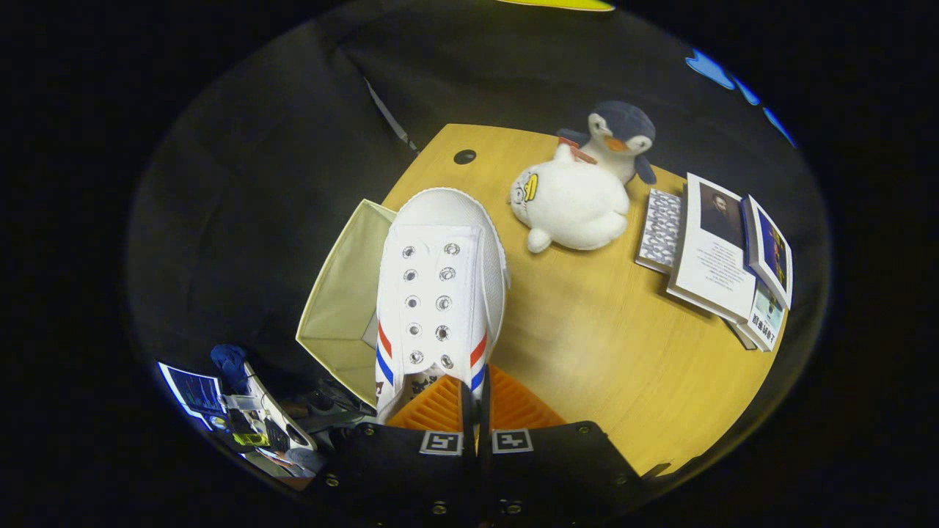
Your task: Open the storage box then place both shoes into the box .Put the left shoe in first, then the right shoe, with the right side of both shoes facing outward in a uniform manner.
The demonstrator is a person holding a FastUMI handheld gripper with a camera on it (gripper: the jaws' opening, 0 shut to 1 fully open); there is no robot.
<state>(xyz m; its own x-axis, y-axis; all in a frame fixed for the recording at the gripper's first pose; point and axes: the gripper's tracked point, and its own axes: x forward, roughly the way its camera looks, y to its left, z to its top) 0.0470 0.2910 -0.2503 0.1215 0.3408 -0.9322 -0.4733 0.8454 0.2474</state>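
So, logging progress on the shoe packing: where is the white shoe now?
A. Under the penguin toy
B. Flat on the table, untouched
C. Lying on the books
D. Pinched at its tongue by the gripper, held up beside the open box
D: the gripper fingers are closed on the white shoe tongue, with the open storage box just beside it.

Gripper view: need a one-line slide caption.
Tongs shut on a white shoe, held over the wooden table beside the open storage box; plush toys and books beyond.
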